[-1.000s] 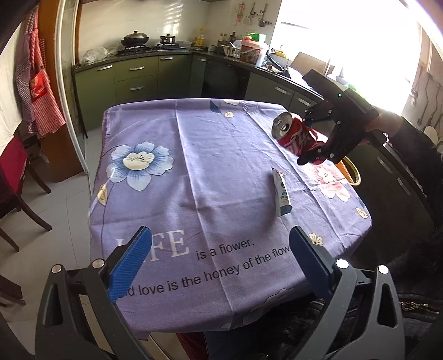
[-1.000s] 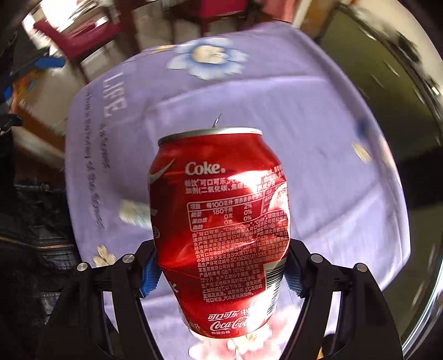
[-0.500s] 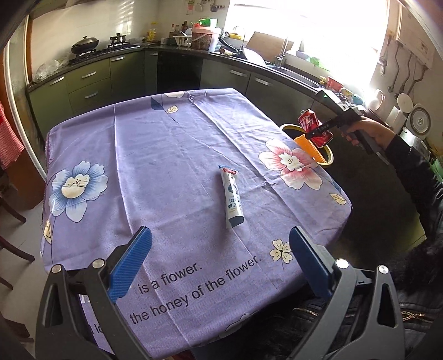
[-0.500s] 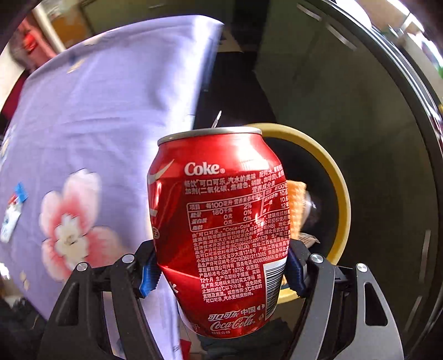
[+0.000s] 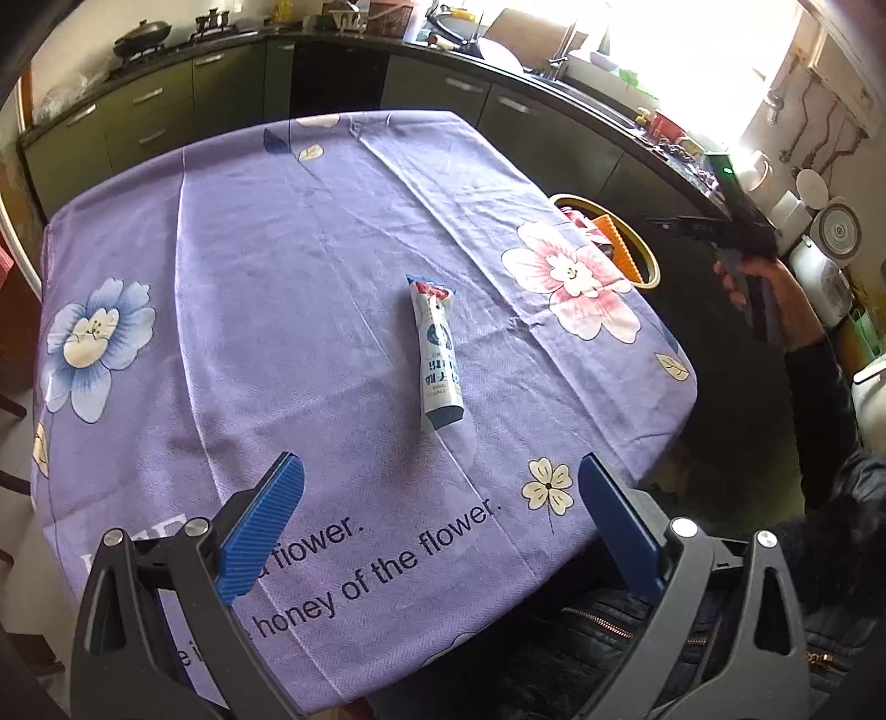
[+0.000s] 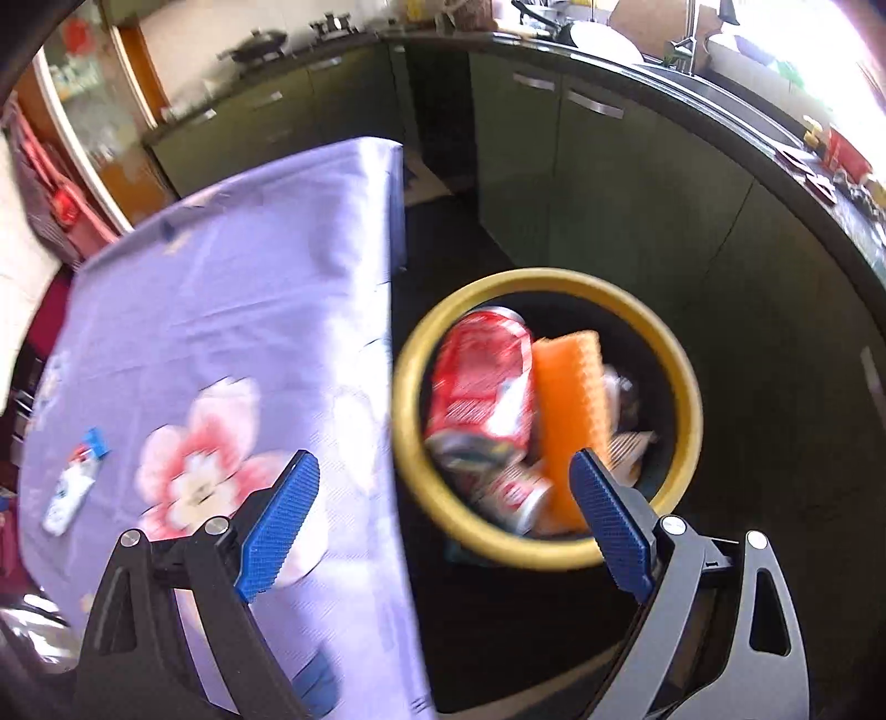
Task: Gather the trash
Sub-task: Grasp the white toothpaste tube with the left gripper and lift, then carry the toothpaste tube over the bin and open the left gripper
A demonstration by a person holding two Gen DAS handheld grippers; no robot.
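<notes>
A white and blue tube [image 5: 437, 360] lies on the purple flowered tablecloth [image 5: 266, 266] in the middle; it also shows at the left of the right wrist view [image 6: 69, 493]. My left gripper [image 5: 437, 526] is open and empty, above the table's near edge, short of the tube. My right gripper [image 6: 443, 515] is open and empty above a yellow-rimmed bin [image 6: 689, 399] beside the table's right edge. A red Coke can [image 6: 479, 387] lies in the bin with an orange item [image 6: 567, 410] and another can [image 6: 512, 493]. The bin also shows in the left wrist view [image 5: 645, 249].
Dark green kitchen cabinets [image 5: 166, 111] and a counter with a sink [image 6: 681, 61] run along the back and right. A stove with a pan [image 5: 138, 44] is at the back left. The dark floor [image 6: 775, 387] surrounds the bin.
My right gripper carried the Coke can off the table to over the bin, opened and let it go; the can now lies in the bin. The left gripper moved a little toward the tube.
</notes>
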